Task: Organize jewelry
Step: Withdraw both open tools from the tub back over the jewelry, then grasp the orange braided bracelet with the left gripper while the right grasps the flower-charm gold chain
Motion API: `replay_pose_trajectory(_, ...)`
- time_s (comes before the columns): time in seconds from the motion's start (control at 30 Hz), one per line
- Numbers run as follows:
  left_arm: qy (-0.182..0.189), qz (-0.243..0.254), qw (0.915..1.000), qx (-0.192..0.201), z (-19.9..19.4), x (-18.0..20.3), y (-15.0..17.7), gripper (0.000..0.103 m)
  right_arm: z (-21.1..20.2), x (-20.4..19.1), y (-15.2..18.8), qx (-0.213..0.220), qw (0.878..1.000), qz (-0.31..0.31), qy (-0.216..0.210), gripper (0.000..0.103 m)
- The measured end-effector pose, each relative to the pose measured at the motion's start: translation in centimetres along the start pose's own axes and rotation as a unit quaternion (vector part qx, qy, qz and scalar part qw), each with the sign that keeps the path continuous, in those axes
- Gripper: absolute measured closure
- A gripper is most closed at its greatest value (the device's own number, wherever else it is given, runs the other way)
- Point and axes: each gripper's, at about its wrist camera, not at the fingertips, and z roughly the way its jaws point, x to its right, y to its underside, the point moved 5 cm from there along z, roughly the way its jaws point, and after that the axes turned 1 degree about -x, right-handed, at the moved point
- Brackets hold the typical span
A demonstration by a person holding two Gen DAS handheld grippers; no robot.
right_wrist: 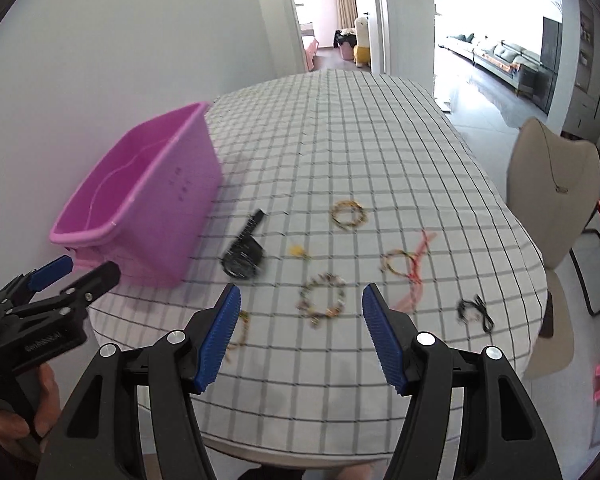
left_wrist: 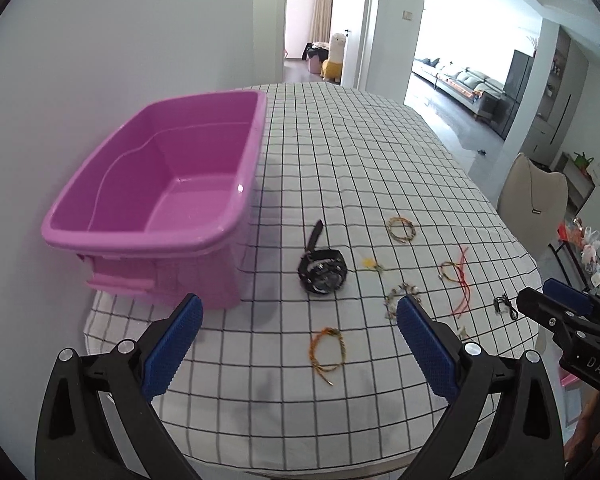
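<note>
Covering table, checked cloth (left_wrist: 340,152) w/ pink bin (left_wrist: 160,184) by wall; both tools (left_wrist: 298,344) (right_wrist: 300,340) apart, empty.

A plain white wall (left_wrist: 100,40) runs along the left. Beyond the checked tablecloth (left_wrist: 360,140), a doorway (left_wrist: 320,20) opens ahead. On the right, daylight floods grey flooring (right_wrist: 500,96), a long sofa (left_wrist: 460,80) and 1 beige chair (right_wrist: 552,184).

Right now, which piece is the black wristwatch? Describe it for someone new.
Find the pink plastic tub on the checked tablecloth. Just right of its near corner lies the black wristwatch, coiled with one strap pointing away. It is the only bulky, dark piece; the neighbouring bracelets are thin and colourful.
</note>
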Motion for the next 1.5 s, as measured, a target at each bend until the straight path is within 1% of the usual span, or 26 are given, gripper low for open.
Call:
replay_pose_trajectory(0.07, -0.010, -0.007, 0.9999, 0.000, 0.4, 1.1, 1.2, 0.007, 0.2, 1.3, 0.8, -0.001, 1.000, -0.005, 0.002, 0.042)
replay_pose_trajectory(0.2, -0.034, -0.023, 0.9990, -0.016, 1.6, 3.0, 3.8, 0.007, 1.1, 4.8, 2.7, -0.009, 1.000, -0.011, -0.003, 0.042)
replay_pose_trajectory(0.33, -0.059, -0.037, 0.9973, -0.023, 2.7, 3.9, 6.4, 0.007, 2.9, 7.4, 4.8, -0.020, 0.999, -0.022, -0.012, 0.042)
replay_pose_trajectory(0.43, -0.069, -0.054, 0.9958, -0.028, 3.7, 4.2, 8.2, 0.007, 4.7, 8.6, 6.0, -0.026, 0.999, -0.030, -0.021, 0.042)
replay_pose_trajectory(0.6, -0.087, -0.058, 0.9941, -0.029, 5.8, 4.3, 10.1, 0.007, 7.5, 9.8, 7.5, -0.022, 0.999, -0.032, -0.031, 0.042)
replay_pose_trajectory(0.83, -0.098, -0.053, 0.9935, -0.026, 10.1, 3.8, 11.4, 0.007, 11.1, 10.3, 8.0, 0.005, 1.000, -0.019, -0.025, 0.042)
replay_pose_trajectory(0.93, -0.097, -0.058, 0.9935, -0.013, 11.3, 3.4, 11.7, 0.007, 11.9, 9.9, 8.2, 0.018, 0.999, -0.020, -0.035, 0.042)
replay_pose_trajectory(1.03, -0.102, -0.057, 0.9931, -0.001, 12.2, 3.2, 11.8, 0.007, 12.3, 9.2, 8.4, 0.028, 0.998, -0.035, -0.038, 0.042)
replay_pose_trajectory(1.13, -0.104, -0.051, 0.9932, 0.006, 13.1, 3.4, 11.5, 0.007, 12.8, 8.8, 8.5, 0.027, 0.998, -0.049, -0.032, 0.042)
replay_pose_trajectory(1.27, -0.101, -0.045, 0.9938, 0.002, 14.5, 3.6, 11.3, 0.007, 13.5, 8.9, 8.6, 0.023, 0.998, -0.042, -0.031, 0.042)
replay_pose_trajectory(1.43, -0.106, -0.053, 0.9929, -0.003, 15.1, 3.3, 10.8, 0.007, 14.3, 9.0, 8.6, 0.022, 0.999, -0.041, -0.011, 0.042)
replay_pose_trajectory(1.5, -0.109, -0.055, 0.9925, -0.011, 15.4, 3.2, 10.8, 0.007, 14.6, 9.1, 8.5, 0.020, 0.999, -0.042, -0.003, 0.042)
